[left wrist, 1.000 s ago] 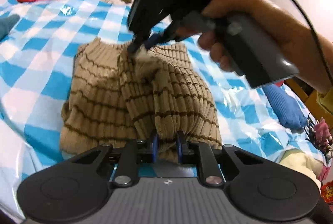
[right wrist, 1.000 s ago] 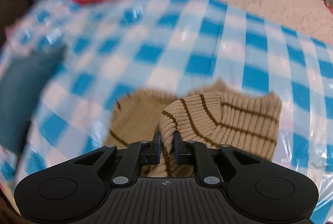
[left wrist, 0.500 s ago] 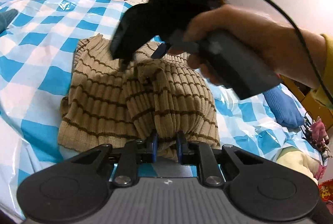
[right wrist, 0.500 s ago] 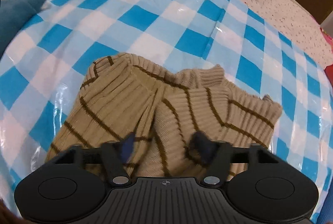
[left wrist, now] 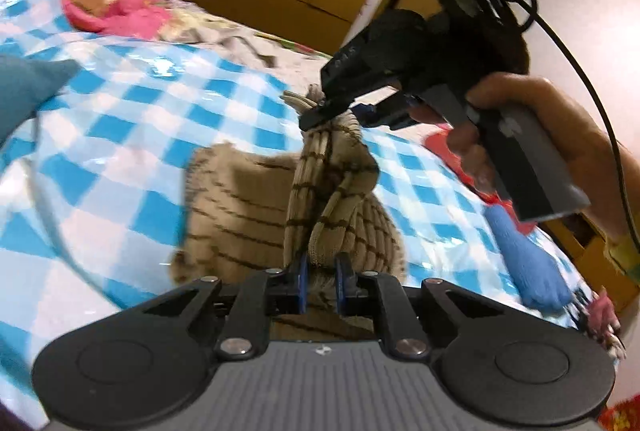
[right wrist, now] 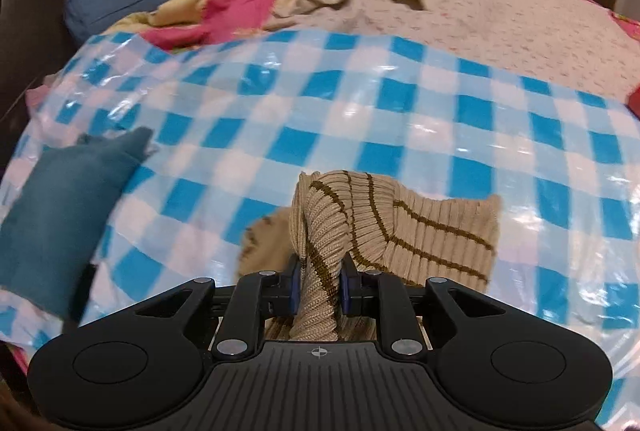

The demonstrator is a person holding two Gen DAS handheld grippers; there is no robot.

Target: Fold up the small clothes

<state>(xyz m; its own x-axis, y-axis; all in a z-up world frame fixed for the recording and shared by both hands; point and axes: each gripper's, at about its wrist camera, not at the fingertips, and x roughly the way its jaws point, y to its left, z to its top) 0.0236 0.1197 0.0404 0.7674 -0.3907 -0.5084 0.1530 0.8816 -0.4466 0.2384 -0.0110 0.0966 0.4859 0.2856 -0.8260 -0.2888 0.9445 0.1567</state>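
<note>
The beige brown-striped knit garment (left wrist: pixel 256 215) is lifted in a bunched ridge between the two grippers, its lower part still resting on the blue-and-white checked plastic sheet (right wrist: pixel 360 119). The left gripper (left wrist: pixel 320 285) is clenched on a rolled fold of the knit right at its fingertips, the cloth rising straight ahead of the jaws. At the far end of that ridge the right gripper (left wrist: pixel 340 111), held in a person's hand (left wrist: pixel 532 135), pinches the top of the fabric; in the right wrist view its jaws (right wrist: pixel 320 289) have just been closing and now grasp a thick twisted fold that fills the gap between the pads. Ahead and to the right of the right jaws the garment's ribbed edge hangs free with a squared corner, and a lower layer shows to the left of the jaws on the sheet. Beyond the garment the checked sheet lies bare and wrinkled for a wide stretch in front of both pairs of jaws. Far to the left of the right jaws lies a teal cloth (right wrist: pixel 68 207) on the sheet's edge. To the right of the left jaws a light blue cloth (left wrist: pixel 528 267) rests near the sheet's border. Past the sheet's far edge sits a heap of pink and cream clothes (right wrist: pixel 228 11) on the flowered bedspread (right wrist: pixel 500 15).
</note>
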